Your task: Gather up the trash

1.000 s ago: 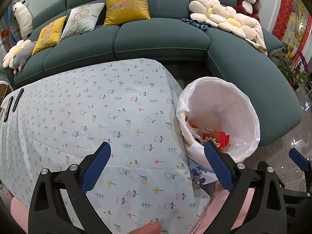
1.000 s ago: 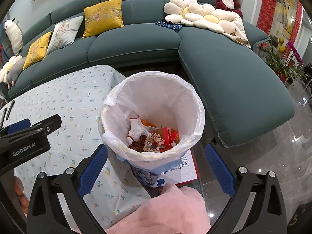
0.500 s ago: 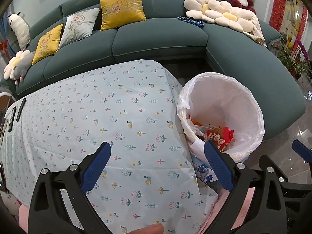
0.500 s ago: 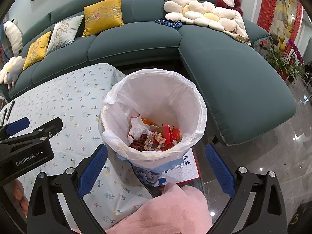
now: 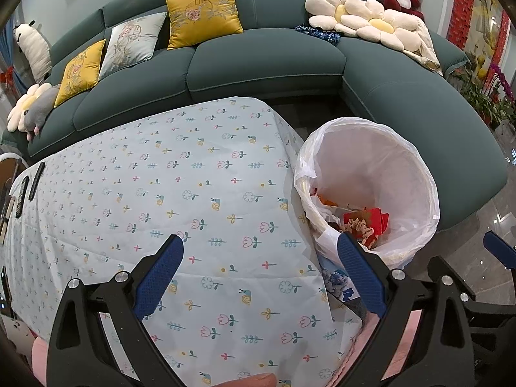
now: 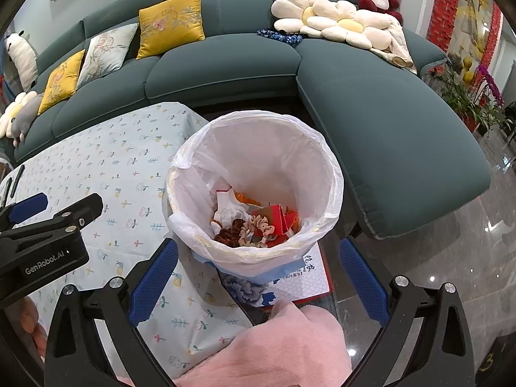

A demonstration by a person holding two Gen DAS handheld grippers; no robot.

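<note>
A trash bin lined with a white plastic bag [image 6: 258, 148] [image 5: 371, 158] stands beside the table's right end. Inside it lies trash [image 6: 254, 222] [image 5: 361, 222]: red paper, orange scraps, a white wrapper, brown and cream bits. My right gripper [image 6: 258, 287] hovers open over the bin's near rim with nothing between its blue pads. My left gripper [image 5: 261, 274] is open above the flowered tablecloth [image 5: 161, 193], just left of the bin, and holds nothing. The left gripper also shows at the left edge of the right wrist view [image 6: 45, 222].
A teal sectional sofa [image 5: 264, 61] with yellow and pale cushions, flower pillows and plush toys curves behind the table and bin. Dark remote-like items [image 5: 27, 187] lie at the table's far left. A blue-and-white printed sheet [image 6: 296, 277] lies under the bin. Pink fabric [image 6: 283, 348] is near me.
Both views have shifted slightly, with the bin and table sitting a little lower in frame. Both grippers stay open and empty. The trash in the bin has not moved.
</note>
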